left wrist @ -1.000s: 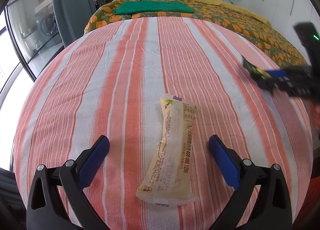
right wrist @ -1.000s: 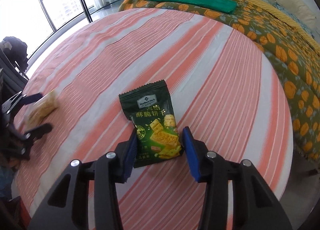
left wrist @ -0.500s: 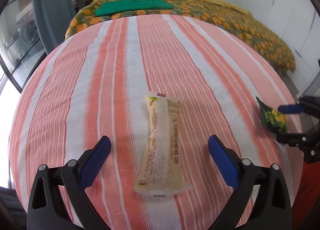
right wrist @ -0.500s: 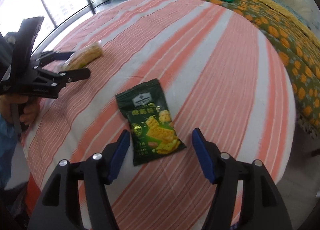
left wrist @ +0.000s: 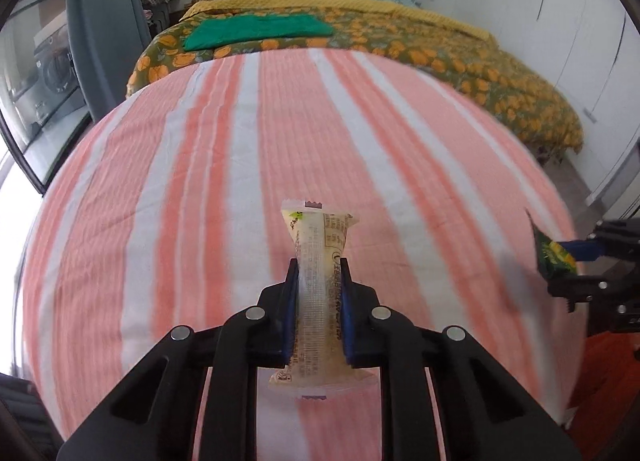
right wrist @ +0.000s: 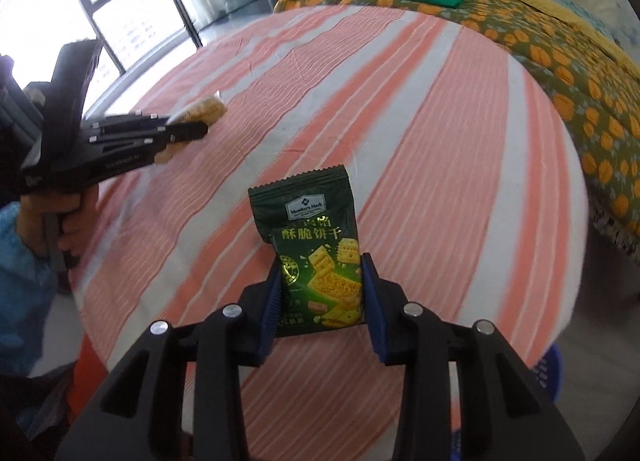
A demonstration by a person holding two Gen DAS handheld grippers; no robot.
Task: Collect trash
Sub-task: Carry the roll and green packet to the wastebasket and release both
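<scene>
Above the striped cloth (left wrist: 168,189), left gripper (left wrist: 319,285) pinches the pale wrapper (left wrist: 318,261), right gripper (right wrist: 320,281) the green packet (right wrist: 316,245).

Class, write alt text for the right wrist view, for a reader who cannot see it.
The right gripper is shut on a dark green cracker packet, held above a pink-and-white striped tablecloth. At the left, the left gripper grips a pale yellow wrapper; a bed with an orange-flowered cover lies beyond.
</scene>
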